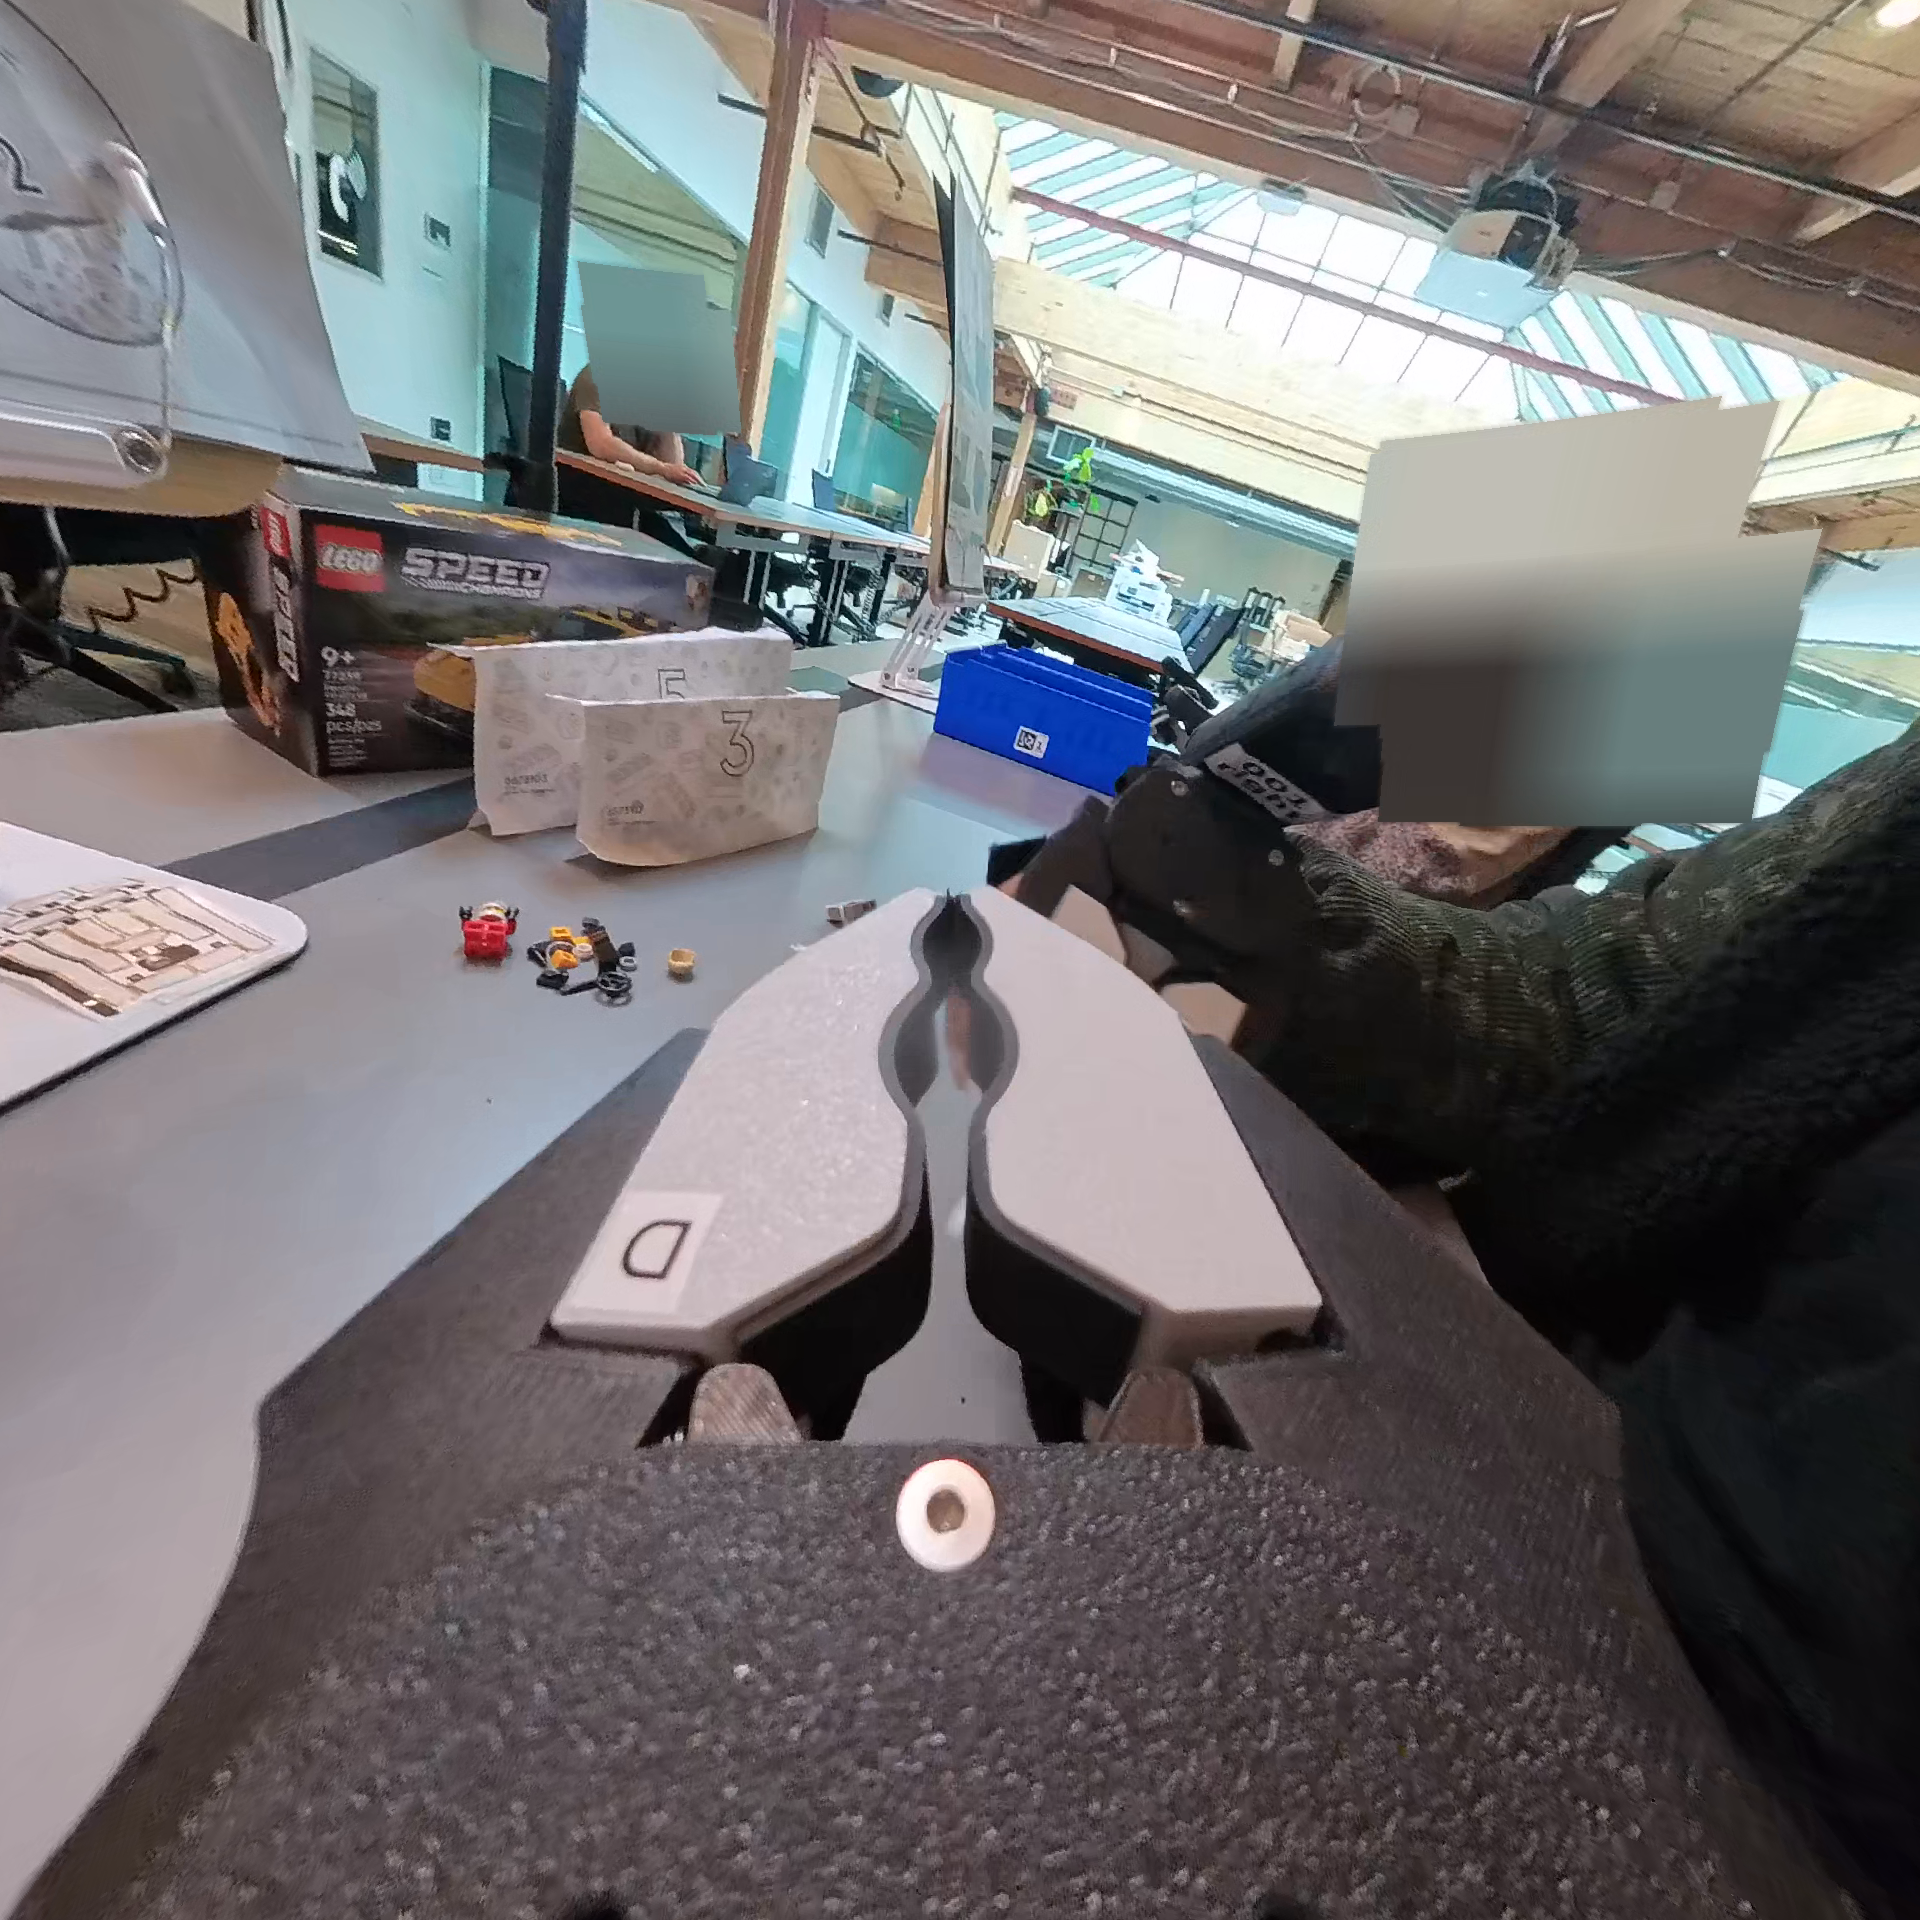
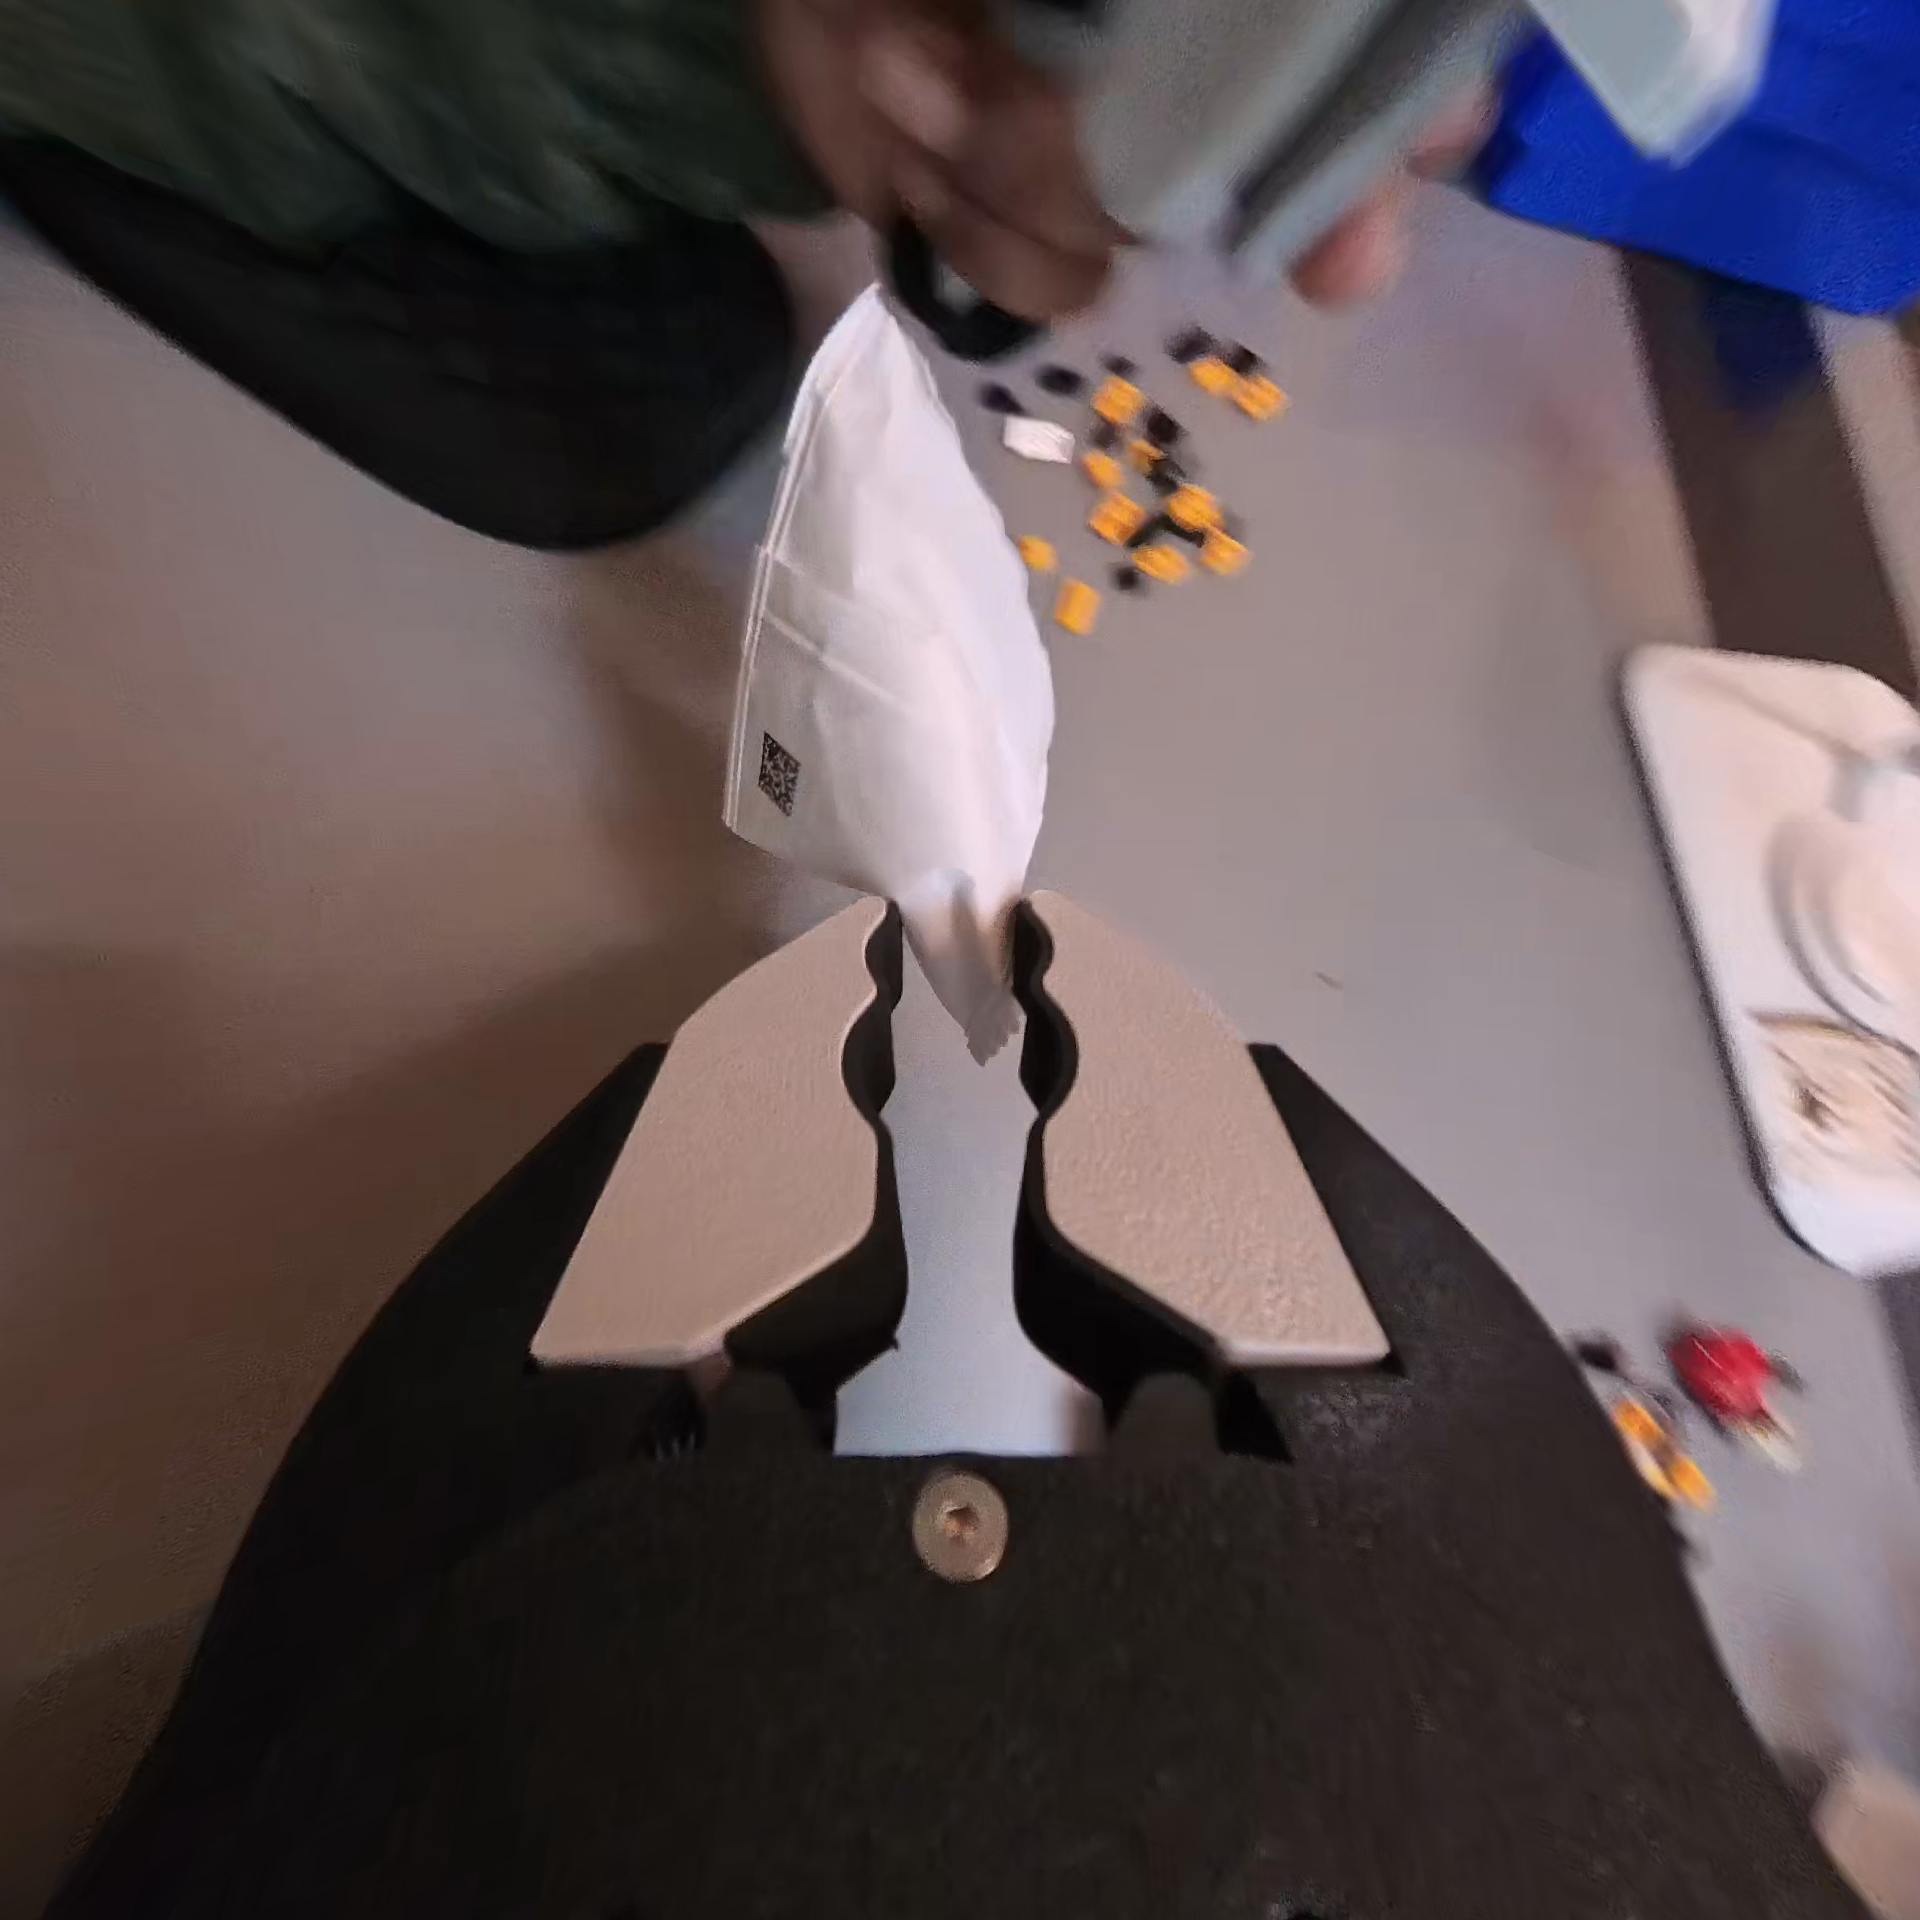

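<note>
We held a white paper bag (image 2: 894, 644) by its pinched corner in the right gripper's (image 2: 958, 940) fingers, mouth hanging down over the desk (image 2: 1403, 883), so small yellow and black bricks (image 2: 1153, 488) lay scattered beneath. The left gripper's (image 1: 951, 906) fingers were closed, apparently on nothing.

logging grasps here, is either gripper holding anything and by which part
The right gripper holds a white paper bag by its bunched corner. The left gripper has its jaws shut with nothing visible between them.
</note>
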`<act>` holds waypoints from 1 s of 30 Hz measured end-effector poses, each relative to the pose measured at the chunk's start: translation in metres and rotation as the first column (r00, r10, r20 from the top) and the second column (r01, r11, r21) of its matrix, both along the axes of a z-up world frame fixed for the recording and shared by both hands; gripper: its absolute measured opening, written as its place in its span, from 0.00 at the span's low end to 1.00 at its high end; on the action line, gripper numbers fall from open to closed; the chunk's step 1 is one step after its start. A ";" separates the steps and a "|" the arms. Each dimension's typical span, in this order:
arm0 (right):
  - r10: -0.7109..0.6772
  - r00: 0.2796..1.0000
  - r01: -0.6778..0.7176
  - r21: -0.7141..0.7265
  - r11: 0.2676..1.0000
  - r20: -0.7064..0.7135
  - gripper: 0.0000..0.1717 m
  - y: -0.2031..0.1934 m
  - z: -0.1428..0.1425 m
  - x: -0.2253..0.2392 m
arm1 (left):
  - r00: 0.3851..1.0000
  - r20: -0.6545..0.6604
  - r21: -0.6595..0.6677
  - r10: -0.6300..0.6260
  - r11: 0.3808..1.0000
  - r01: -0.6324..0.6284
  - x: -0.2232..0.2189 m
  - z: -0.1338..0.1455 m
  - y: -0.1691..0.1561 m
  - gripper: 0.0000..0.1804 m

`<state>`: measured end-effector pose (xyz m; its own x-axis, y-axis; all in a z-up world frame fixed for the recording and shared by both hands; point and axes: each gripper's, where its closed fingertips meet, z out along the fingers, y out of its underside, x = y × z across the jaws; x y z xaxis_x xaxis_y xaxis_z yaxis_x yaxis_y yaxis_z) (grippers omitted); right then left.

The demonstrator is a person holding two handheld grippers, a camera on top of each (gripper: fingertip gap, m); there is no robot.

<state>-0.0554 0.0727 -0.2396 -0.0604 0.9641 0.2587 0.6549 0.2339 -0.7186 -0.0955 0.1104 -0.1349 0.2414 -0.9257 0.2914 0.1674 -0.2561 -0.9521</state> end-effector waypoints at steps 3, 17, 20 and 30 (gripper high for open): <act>-0.171 0.985 0.170 0.137 0.976 -0.007 0.12 0.042 0.003 0.018 | 0.997 -0.058 0.014 0.050 0.999 -0.049 0.000 -0.005 0.005 0.08; -0.277 0.879 0.404 0.296 0.866 -0.389 0.14 0.072 0.061 0.016 | 0.975 -0.186 0.158 0.122 0.983 -0.093 0.028 -0.020 -0.002 0.00; -0.369 0.835 0.452 0.127 0.883 -0.407 0.20 0.080 0.059 0.021 | 0.927 -0.257 0.266 0.272 0.942 -0.203 0.022 -0.020 0.008 0.00; -0.588 0.642 -0.048 -0.791 0.610 -0.492 0.24 0.049 0.090 -0.001 | 0.396 -0.443 0.861 0.804 0.505 -0.063 0.009 -0.045 0.032 0.00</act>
<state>-0.0560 0.1215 -0.1492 0.1126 0.7608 -0.6392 -0.1401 -0.6247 -0.7682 -0.0860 0.1428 -0.1795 0.4205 -0.3644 -0.8309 -0.7901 0.3031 -0.5328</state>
